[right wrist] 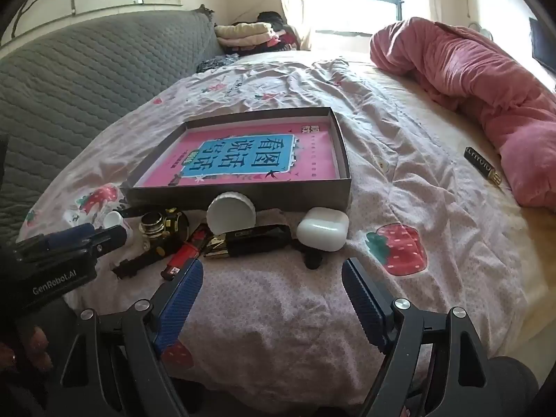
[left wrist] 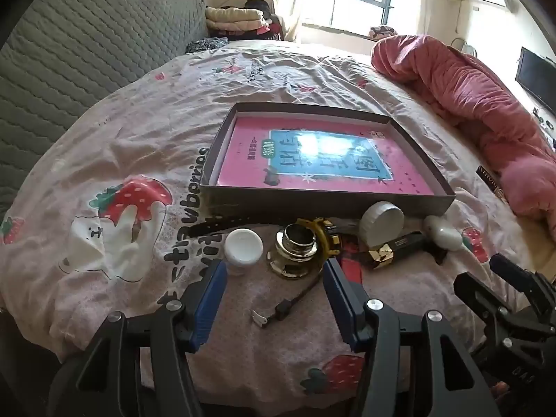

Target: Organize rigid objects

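Small items: a cluster on the bed sheet [left wrist: 104, 132], just in front of the near wall of the shallow box [left wrist: 330, 205]; none in the box yet, only a pink book [left wrist: 312, 160] on its floor.
Left claw [left wrist: 274, 274]: fingers apart, holding nothing, low over the sheet; gold cap [left wrist: 295, 250] sits just ahead between the tips, white jar [left wrist: 243, 246] by the left finger.
Right claw [right wrist: 272, 278]: fingers wide apart, empty, aimed at the gap between the black-and-gold tube [right wrist: 243, 239] and the white case [right wrist: 323, 229].
Pose: both claws side by side, pointing toward the box, tilted slightly down.
Risk 1: gold cap is round and shiny; a squeeze off its middle would likely pop it out sideways.
Risk 2: items touch or overlap (watch [left wrist: 326, 232], red piece [left wrist: 351, 260], thin cable [left wrist: 288, 305]); lifting one may drag a neighbour.
Risk 3: soft bedding gives under pressure, so a finger pressed down could tip the jar.
Risk 4: round lid [right wrist: 231, 212] leans on the box wall; a knock could roll it.
Stray: a dark tube [right wrist: 483, 165] lies well apart, beside the pink blanket [right wrist: 486, 87].
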Available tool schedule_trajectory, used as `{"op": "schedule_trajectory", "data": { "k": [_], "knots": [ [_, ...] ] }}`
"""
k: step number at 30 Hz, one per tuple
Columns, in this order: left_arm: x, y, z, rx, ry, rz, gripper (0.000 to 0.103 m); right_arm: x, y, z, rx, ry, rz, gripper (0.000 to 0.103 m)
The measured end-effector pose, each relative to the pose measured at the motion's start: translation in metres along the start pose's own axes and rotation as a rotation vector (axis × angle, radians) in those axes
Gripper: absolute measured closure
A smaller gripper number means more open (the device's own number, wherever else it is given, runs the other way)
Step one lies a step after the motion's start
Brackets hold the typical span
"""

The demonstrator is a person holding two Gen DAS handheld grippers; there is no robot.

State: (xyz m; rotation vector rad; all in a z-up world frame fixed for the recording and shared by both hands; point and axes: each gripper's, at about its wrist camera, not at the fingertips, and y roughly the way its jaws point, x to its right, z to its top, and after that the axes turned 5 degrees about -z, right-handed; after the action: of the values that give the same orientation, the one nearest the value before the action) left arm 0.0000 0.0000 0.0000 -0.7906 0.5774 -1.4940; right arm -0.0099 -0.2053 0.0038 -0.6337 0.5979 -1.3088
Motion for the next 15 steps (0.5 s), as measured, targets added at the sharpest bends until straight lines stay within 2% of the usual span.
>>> {"op": "schedule_trajectory", "data": {
  "k": [4, 8, 15],
  "knots": [
    [-0.003, 0.001, 0.002, -0.011, -0.036, -0.027, 0.046, -0.004, 0.0, -0.001, 0.016, -0.034, -0.01, 0.02],
    [-0.011, 0.006, 0.001, -0.011, -0.014, -0.038, 0.046, -0.01, 0.003, -0.002, 0.006, -0.061, -0.015, 0.02],
    [-0.003, 0.002, -0.001, 0.003, 0.013, -0.014, 0.046, -0.015, 0.004, -0.003, 0.014, -0.082, -0.021, 0.02]
  ]
}}
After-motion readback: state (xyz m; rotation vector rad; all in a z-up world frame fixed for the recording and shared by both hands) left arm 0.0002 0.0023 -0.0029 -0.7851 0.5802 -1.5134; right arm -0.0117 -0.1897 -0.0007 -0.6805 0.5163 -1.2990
